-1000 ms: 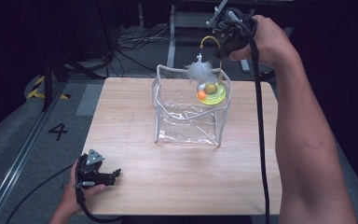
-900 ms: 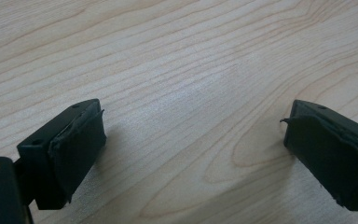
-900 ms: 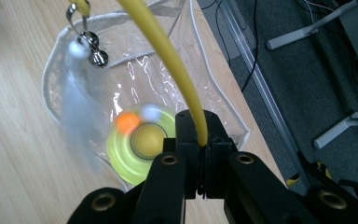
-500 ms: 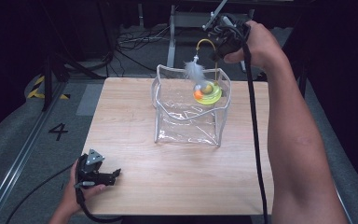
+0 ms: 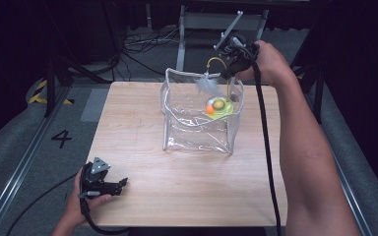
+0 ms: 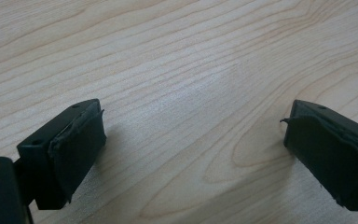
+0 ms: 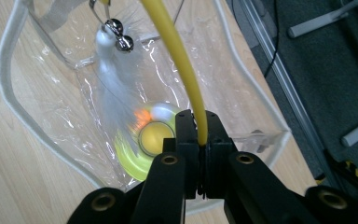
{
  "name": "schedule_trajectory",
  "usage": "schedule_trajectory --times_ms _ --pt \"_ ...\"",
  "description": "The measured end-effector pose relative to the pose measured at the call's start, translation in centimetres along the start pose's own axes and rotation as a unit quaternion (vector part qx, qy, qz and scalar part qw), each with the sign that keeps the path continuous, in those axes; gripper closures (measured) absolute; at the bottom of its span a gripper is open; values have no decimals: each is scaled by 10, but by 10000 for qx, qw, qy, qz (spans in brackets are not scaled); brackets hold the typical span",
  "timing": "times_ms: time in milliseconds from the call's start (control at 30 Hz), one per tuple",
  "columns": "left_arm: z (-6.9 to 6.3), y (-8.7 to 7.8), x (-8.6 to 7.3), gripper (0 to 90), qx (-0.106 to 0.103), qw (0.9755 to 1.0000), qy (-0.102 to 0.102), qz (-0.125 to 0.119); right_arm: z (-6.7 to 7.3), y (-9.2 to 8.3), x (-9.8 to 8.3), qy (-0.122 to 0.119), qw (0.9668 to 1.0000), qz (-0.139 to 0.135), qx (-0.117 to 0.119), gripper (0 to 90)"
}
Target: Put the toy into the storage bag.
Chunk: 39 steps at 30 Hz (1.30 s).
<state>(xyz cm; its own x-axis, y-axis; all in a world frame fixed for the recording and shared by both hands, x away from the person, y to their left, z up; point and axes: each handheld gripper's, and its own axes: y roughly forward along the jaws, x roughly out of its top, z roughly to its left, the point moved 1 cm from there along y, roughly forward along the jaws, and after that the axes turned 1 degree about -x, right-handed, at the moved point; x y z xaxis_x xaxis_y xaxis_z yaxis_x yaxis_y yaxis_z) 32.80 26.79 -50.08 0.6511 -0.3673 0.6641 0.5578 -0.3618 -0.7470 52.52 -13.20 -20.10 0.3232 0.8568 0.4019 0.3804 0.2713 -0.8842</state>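
above the far right corner of the clear bag (image 5: 199, 137), my right gripper (image 5: 234, 61) is clamped tight on the yellow wand (image 7: 186, 74) of a cat toy, jaws pressed together with the thin stem between them. from the grip the wand arches up and over, away from me, and ends at two small bells (image 7: 121, 39) with a white feather (image 7: 114, 100) hanging below them into the bag's open mouth. the toy's round yellow-green base (image 5: 220, 107), with an orange ball (image 5: 210, 110) in it, sits low inside the bag, almost straight beneath my jaws. so the wand's long axis runs roughly up and down, and the way onward is down through the rim. my left gripper (image 6: 191, 154) rests on the wooden table (image 5: 142, 128) near its front left corner, jaws wide apart on nothing, well away from the bag; the right is the nearer one.
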Motion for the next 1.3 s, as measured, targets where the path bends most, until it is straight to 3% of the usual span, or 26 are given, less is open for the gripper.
schedule_trajectory --times_ms 200,733,1033,1167,1300 --pt "0 0 0 55 -1 10000 -10 -12 6 28 -18 44 9997 -24 243 882" --pt "0 0 0 55 -4 10000 -8 2 20 66 -47 -20 9979 338 549 880" --pt "0 0 0 55 -4 10000 -7 5 25 76 -56 -40 9971 464 607 873" --pt "0 0 0 55 -3 10000 -9 3 24 71 -58 7 9975 295 638 873" --pt "0 0 0 55 -3 10000 -7 3 25 68 -58 8 9978 290 597 866"
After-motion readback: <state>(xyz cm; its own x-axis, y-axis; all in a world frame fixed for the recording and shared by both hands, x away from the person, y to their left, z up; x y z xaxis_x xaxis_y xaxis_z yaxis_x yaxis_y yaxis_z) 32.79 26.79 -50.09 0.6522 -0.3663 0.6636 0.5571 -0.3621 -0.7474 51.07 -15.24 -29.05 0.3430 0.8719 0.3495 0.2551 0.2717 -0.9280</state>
